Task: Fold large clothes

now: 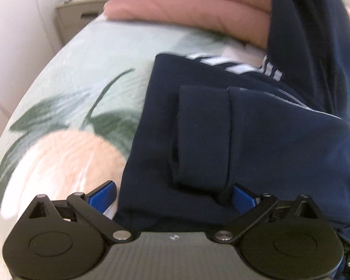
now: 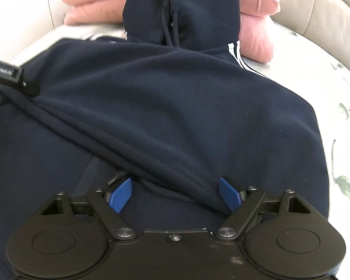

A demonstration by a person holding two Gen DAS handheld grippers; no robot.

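Currently the hoodie (image 2: pixel 165 107) is lying on the bed (image 1: pixel 77 74), its long axis running away from both cameras, hood (image 2: pixel 182 11) pointing toward the pink pillows (image 1: pixel 186 4). A folded sleeve (image 1: pixel 203 137) is resting on the body just ahead of the left gripper (image 1: pixel 175 197), whose blue fingers (image 1: pixel 102 197) are standing wide apart, with cloth lying between them. The right gripper (image 2: pixel 175 193) is also spread wide, hovering over a diagonal fold ridge, gripping nothing.
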